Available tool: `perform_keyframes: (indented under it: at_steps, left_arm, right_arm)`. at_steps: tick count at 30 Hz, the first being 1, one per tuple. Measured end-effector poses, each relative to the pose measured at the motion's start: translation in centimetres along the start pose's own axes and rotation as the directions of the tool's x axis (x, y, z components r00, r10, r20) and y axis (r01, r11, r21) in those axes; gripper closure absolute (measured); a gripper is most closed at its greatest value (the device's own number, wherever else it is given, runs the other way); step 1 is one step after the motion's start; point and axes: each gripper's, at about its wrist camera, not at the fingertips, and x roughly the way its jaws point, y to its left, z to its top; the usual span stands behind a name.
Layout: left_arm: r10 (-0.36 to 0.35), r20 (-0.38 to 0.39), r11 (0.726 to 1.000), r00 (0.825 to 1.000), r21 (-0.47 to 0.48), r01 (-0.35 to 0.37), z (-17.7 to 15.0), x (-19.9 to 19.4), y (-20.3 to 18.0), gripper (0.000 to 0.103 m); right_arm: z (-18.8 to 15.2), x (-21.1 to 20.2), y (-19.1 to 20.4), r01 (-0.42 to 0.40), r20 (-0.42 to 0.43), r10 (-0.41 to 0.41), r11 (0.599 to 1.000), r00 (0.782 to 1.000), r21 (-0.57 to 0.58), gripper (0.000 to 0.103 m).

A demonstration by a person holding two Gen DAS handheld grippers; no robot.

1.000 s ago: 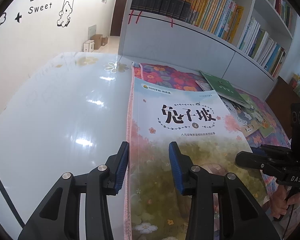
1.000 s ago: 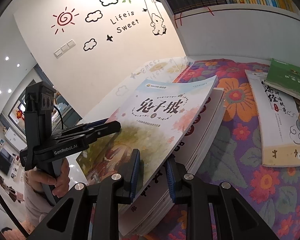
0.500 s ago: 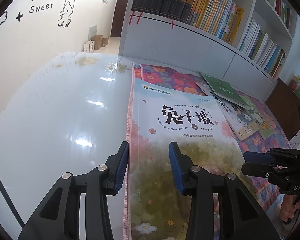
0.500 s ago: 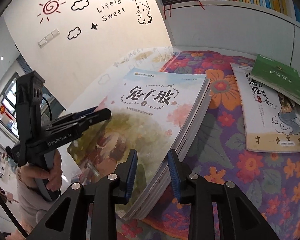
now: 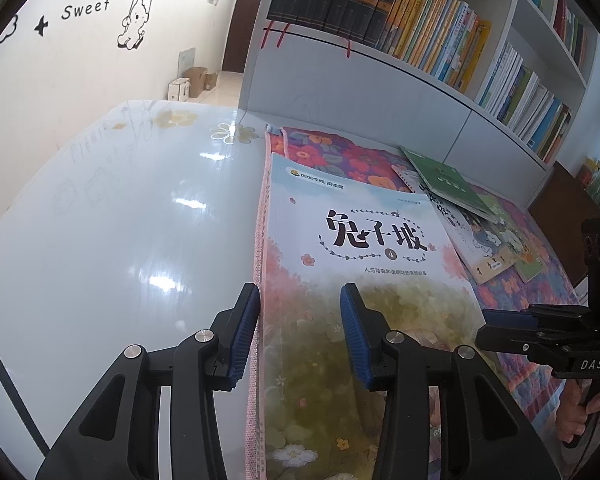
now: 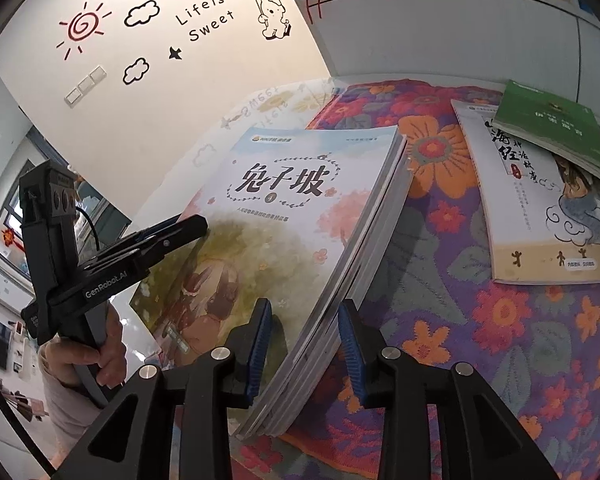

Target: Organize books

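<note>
Our right claw (image 6: 304, 346), jaws just opening astride the stack's (image 6: 300, 216) 5 o'clock edge, might skew it on leaving; left claw (image 5: 296, 334) spread too.

place: reading room | cues: bookshelves (image 5: 460, 40), wall decals (image 6: 204, 16), floral table mat (image 6: 500, 340)

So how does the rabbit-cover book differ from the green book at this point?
The rabbit-cover book is pale, with a flowery picture, and tops a stack of books between the two grippers; the green book is plain dark green. The rabbit-cover book sits at the left edge of the floral cloth, while the green book lies farther right, overlapping a white book. Both lie flat, cover up.
</note>
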Motion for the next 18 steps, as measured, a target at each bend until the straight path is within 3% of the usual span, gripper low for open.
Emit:
perform_keyframes:
  at_steps: [3, 5, 9, 14, 18]
  left_arm:
    - [0.021, -0.004, 1.000, 1.000, 0.000, -0.021, 0.2, -0.6, 0.1, 0.063]
    - [-0.026, 0.045, 0.999, 0.999, -0.039, 0.028, 0.4, -2.3, 0.7, 0.063]
    - [-0.006, 0.092, 0.992, 0.996, -0.128, 0.018, 1.2, -4.8, 1.6, 0.063]
    - [-0.008, 0.097, 0.996, 0.995, -0.087, 0.017, 2.2, -6.4, -2.6, 0.063]
    - [-0.051, 0.082, 0.993, 0.995, -0.106, 0.060, 3.7, -5.6, -7.0, 0.063]
  right_arm:
    - [0.1, 0.0, -0.4, -0.021, -0.017, 0.021, 0.999, 1.000, 0.029, 0.069]
    - [0.2, -0.5, -0.7, -0.029, -0.026, 0.030, 0.998, 0.999, 0.047, 0.069]
    - [0.5, -3.2, -1.6, -0.097, 0.016, 0.096, 0.991, 0.995, 0.095, 0.069]
    - [0.5, -7.8, -3.9, -0.110, 0.076, 0.102, 0.987, 0.992, 0.120, 0.069]
    - [0.4, -11.5, -7.6, -0.110, 0.124, 0.089, 0.979, 0.988, 0.170, 0.069]
